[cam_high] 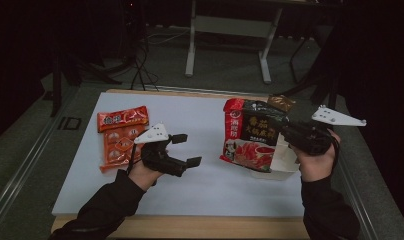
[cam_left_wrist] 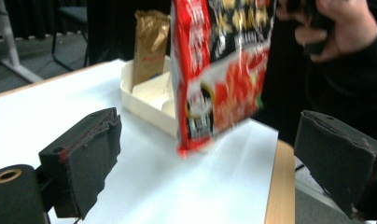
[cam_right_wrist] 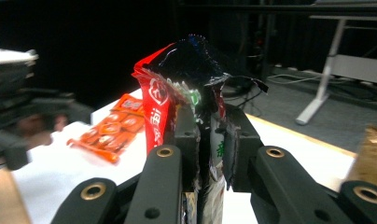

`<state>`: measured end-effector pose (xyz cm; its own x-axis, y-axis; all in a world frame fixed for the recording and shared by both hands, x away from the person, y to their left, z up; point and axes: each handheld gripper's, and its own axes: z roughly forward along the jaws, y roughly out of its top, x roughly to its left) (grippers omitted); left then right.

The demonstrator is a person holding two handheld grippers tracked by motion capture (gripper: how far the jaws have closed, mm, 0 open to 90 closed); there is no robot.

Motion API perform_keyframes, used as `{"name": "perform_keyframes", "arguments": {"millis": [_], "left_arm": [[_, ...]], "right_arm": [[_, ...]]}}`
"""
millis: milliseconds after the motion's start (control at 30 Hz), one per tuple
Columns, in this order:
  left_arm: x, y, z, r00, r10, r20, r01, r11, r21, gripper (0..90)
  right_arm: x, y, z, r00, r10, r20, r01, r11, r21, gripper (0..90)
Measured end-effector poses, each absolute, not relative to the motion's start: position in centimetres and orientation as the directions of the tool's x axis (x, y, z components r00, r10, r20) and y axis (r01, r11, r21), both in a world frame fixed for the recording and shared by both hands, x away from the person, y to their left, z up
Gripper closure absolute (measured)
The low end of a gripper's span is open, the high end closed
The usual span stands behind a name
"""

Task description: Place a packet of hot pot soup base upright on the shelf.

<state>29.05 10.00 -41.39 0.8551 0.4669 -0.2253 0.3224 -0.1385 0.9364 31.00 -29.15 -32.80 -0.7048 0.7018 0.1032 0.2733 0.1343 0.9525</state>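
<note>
1. Red and black snack bag (cam_high: 252, 137) hangs in the air, held by the right gripper (cam_high: 285, 131). In the right gripper view the two black jaws are squeezed tight on the top edge of the bag (cam_right_wrist: 196, 93).
2. The bag is over the right part of the white table (cam_high: 200, 185). Its bottom end hangs just above a white box (cam_high: 285, 162) that sits near the right edge of the table.
3. In the left gripper view the bag (cam_left_wrist: 219, 70) hangs in front of the box (cam_left_wrist: 149, 100). It looks a bit blurry there.
4. A gold packet (cam_left_wrist: 149, 44) stands up inside the box, at its far end. In the high view the gold packet (cam_high: 281, 102) pokes out behind the top of the bag.
5. The left gripper (cam_high: 186, 149) is near the middle of the table. Its jaws are wide apart and hold nothing. It points toward the bag but stays well apart from it.
6. An orange snack pack (cam_high: 121, 137) lies flat on the left part of the table, just beside the left hand (cam_high: 142, 172). In the right gripper view the orange pack (cam_right_wrist: 112, 128) shows far off on the white top.
7. The right hand (cam_high: 317, 162) grips its gripper at the right edge of the table.
</note>
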Motion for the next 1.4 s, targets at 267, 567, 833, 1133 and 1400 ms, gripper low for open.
{"name": "perform_keyframes", "arguments": {"millis": [267,567,833,1133,1400], "left_arm": [[27.4,10.9,-43.0,0.851,0.484,-0.204,0.318,-0.166,0.933,7.4],[26.0,12.2,-45.7,0.835,0.502,-0.226,0.346,-0.159,0.925,7.4],[25.0,13.1,-47.8,0.817,0.53,-0.226,0.367,-0.176,0.913,7.4],[24.1,13.2,-49.3,0.814,0.53,-0.239,0.39,-0.193,0.9,7.4],[23.3,13.5,-50.4,0.806,0.533,-0.257,0.407,-0.184,0.895,7.4]], "right_arm": [[32.1,-31.1,-31.9,-0.658,0.746,0.098,0.269,0.112,0.956,77.9],[33.2,-33.1,-31.1,-0.612,0.786,0.084,0.265,0.103,0.959,77.9],[34.4,-34.7,-30.7,-0.563,0.824,0.056,0.257,0.11,0.96,78.0],[35.7,-36.2,-31.7,-0.521,0.852,0.045,0.257,0.106,0.961,77.8],[37.6,-37.8,-33.0,-0.522,0.849,0.079,0.263,0.073,0.962,77.7]]}}
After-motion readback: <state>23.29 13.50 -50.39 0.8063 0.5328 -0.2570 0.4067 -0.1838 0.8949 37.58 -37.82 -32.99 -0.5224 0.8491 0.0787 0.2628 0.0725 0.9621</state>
